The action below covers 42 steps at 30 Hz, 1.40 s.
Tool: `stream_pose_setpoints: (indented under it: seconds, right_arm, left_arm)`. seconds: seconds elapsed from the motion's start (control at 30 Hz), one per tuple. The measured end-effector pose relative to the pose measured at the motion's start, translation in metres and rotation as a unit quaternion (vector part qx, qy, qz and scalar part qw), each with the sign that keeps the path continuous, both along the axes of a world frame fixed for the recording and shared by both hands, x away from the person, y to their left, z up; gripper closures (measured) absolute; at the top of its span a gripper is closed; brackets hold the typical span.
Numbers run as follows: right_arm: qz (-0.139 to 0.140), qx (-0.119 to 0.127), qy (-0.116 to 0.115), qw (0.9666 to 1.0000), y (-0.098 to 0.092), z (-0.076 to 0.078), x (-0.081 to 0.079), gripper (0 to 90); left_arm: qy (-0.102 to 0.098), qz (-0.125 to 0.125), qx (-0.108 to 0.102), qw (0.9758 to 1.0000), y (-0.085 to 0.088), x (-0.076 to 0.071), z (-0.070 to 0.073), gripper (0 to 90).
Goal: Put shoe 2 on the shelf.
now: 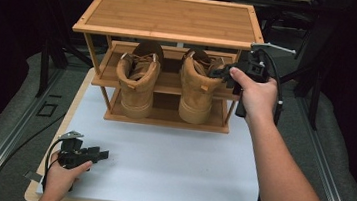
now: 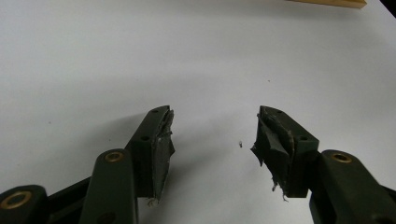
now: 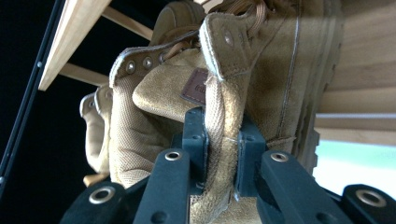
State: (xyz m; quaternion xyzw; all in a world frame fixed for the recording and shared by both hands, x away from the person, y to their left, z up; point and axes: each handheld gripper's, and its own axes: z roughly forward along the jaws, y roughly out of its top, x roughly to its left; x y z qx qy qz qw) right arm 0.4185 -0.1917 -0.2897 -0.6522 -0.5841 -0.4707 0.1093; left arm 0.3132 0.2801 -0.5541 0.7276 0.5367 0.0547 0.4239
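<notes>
Tan suede boot [image 1: 199,85], laced, on wooden rack [image 1: 170,16]; right gripper [image 3: 223,144] jaws grasping its heel collar. Left gripper [image 2: 212,135] jaws released over white bench [image 1: 170,155]; room dark.

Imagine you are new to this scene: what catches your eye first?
A pair of tan boots stands heels outward on the bottom shelf of a wooden rack at the table's far side. The right gripper pinches the right boot at its heel. The left gripper rests open over the white tabletop.

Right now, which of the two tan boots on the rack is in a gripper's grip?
The right-hand boot on the rack's lower shelf: the right gripper is clamped on its heel collar. The left-hand boot stands beside it, untouched.
</notes>
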Motion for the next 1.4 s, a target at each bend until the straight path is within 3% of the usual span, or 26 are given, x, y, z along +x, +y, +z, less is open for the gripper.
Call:
stream_pose_setpoints:
  seconds: [0.23,0.33,0.4,0.53,0.6,0.9,1.0,1.13,1.27,1.4]
  right_arm:
    - [-0.004,-0.011,-0.027,0.9996,0.009,-0.007,0.002,77.5]
    - [0.007,-0.032,-0.036,0.9988,0.012,-0.01,-0.003,75.6]
    - [-0.002,-0.035,-0.045,0.9984,0.011,-0.012,-0.006,71.8]
    - [-0.01,-0.004,-0.051,0.9987,0.005,-0.018,-0.004,63.0]
    - [-0.009,-0.001,-0.049,0.9987,0.005,-0.018,-0.004,61.1]
    - [-0.009,-0.017,-0.065,0.9977,-0.001,-0.006,-0.011,58.2]
    - [-0.002,-0.009,-0.075,0.9971,-0.01,0.004,-0.019,58.2]
    - [0.003,-0.02,-0.089,0.9958,-0.02,0.006,-0.03,57.5]
    - [0.02,-0.022,-0.106,0.9939,-0.03,0.001,-0.039,57.0]
    - [0.025,-0.04,-0.125,0.991,-0.036,-0.013,-0.043,58.1]
  left_arm:
    - [0.0,0.0,-0.001,1.0,0.0,0.0,0.0,45.4]
    - [-0.002,0.0,0.0,1.0,-0.001,0.0,0.0,45.4]
    - [-0.001,0.001,-0.001,1.0,-0.001,0.0,0.0,45.4]
    - [-0.003,-0.003,0.001,1.0,-0.003,0.0,0.0,45.4]
    - [-0.002,-0.001,0.002,1.0,-0.003,0.0,0.0,45.4]
    - [-0.001,0.001,-0.001,1.0,-0.001,0.0,0.0,45.4]
    - [0.0,0.0,0.0,1.0,-0.002,0.0,0.0,45.6]
    - [0.001,-0.004,0.003,1.0,-0.002,0.001,0.001,47.5]
    - [0.0,-0.002,-0.003,1.0,-0.004,0.003,0.009,49.1]
    - [-0.019,-0.005,-0.013,0.9997,-0.006,0.009,0.03,54.1]
